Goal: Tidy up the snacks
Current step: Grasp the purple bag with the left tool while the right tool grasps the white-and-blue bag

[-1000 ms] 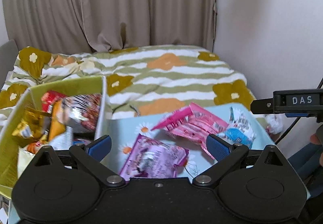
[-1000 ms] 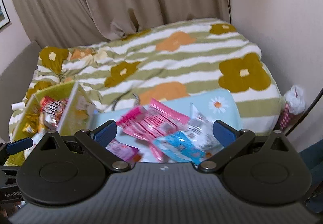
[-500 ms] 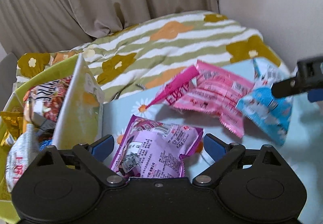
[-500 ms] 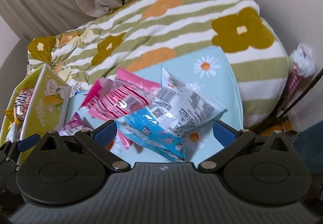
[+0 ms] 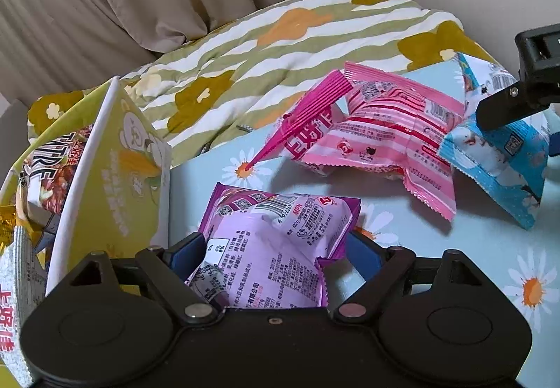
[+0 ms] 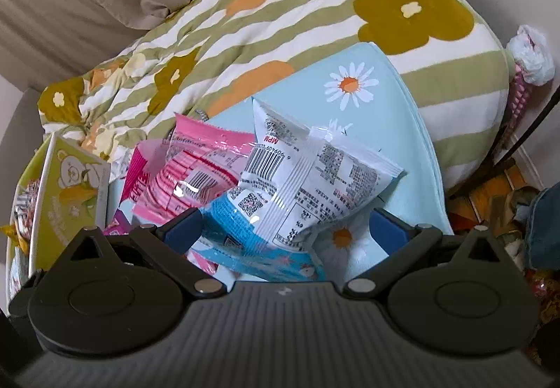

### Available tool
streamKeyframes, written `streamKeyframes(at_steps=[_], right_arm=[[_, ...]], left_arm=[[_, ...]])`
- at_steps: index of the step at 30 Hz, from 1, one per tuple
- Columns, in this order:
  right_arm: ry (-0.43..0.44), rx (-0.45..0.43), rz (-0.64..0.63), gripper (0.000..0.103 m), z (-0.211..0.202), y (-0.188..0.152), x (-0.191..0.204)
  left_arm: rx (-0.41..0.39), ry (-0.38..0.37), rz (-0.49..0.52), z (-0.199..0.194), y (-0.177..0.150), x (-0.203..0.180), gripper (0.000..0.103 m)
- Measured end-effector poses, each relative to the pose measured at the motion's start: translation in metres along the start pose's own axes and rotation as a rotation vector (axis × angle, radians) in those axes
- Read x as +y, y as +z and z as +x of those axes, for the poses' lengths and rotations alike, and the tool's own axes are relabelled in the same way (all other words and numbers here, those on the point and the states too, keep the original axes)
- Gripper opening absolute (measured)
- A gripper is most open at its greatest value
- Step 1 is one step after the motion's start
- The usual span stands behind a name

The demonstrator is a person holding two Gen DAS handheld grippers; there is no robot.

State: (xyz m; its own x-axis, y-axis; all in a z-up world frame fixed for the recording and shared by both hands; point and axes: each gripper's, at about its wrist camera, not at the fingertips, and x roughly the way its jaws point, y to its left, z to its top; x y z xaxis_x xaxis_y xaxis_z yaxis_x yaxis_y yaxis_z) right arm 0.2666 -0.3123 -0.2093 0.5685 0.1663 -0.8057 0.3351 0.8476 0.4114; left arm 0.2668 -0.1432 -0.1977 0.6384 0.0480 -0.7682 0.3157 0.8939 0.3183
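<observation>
Left gripper (image 5: 274,253), jaws just closing, straddles the crinkly purple snack packet (image 5: 276,241); pads at its edges, firm grip unclear. Right gripper (image 6: 285,228) spread wide around the blue-and-white foil snack bag (image 6: 297,192), not pinching. Beyond both: pink striped packet (image 5: 381,139) on daisy-print blue cloth (image 5: 490,248). Left: yellow-green cardboard box (image 5: 115,174) full of snacks.

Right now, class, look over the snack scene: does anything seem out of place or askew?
Yes. Three packets lie loose on the blue daisy cloth instead of in the green box: the purple packet, the pink packet, tilted with a corner raised, and the blue packet. Nothing looks spilled or torn.
</observation>
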Motion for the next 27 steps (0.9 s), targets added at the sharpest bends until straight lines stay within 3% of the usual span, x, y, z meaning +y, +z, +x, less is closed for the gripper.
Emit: streamKeyframes(at_steps=[9,21,22,25,27], right_arm=[[0.02,0.015,0.09,0.103,0.011,0.01,-0.009],[0.013,0.037,0.087,0.103,0.023,0.013,-0.006],[0.017,0.041,0.093,0.103,0.024,0.013,-0.008],[0.023,0.052,0.101,0.088,0.024,0.01,-0.011],[0.033,0.05,0.091,0.085,0.021,0.009,-0.012]], left_arm=[[0.016,0.004,-0.026,0.004,0.001,0.009,0.081],[0.016,-0.007,-0.079,-0.012,0.0,0.014,0.075],[0.012,-0.008,-0.082,-0.014,0.0,0.014,0.068],[-0.007,-0.001,-0.08,-0.021,0.001,0.013,0.061],[-0.013,-0.006,-0.09,-0.025,0.003,0.013,0.057]])
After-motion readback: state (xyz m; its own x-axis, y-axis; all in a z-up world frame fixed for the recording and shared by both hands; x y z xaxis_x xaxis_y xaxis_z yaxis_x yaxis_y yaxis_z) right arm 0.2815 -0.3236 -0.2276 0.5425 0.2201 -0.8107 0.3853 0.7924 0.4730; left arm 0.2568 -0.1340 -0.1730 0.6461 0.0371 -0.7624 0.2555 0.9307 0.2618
